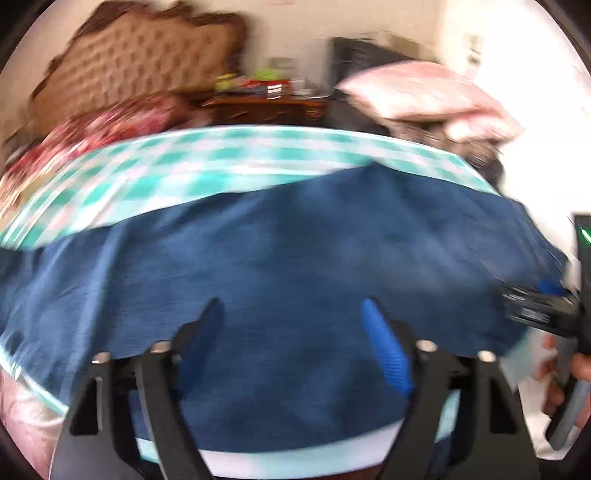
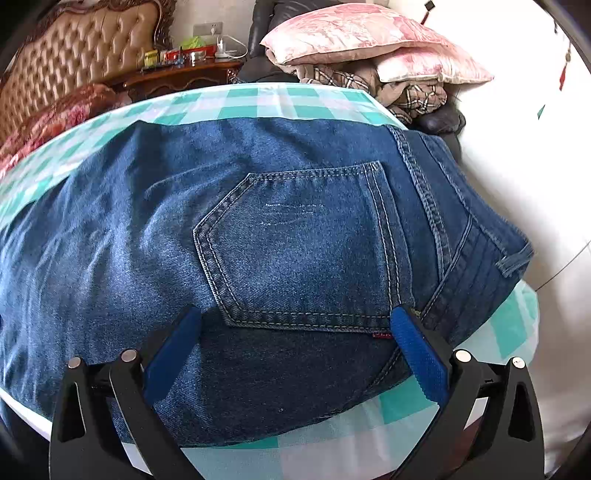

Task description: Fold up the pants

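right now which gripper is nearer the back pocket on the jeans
Right. The right gripper hangs open just over the back pocket, its fingers straddling the pocket's bottom seam. The left gripper is open over plain denim, no pocket in its view.

The jeans are matt blue denim with a visible twill weave, pale double stitching around the back pocket and a tiny red tab. Under them lies a smooth, faintly sheeny checked tablecloth. The right gripper has matt black plastic arms, ribbed blue pads and shiny metal pins. The headboard is tufted glossy leather; the nightstand is polished dark wood; the pillow is satiny pink printed cloth.
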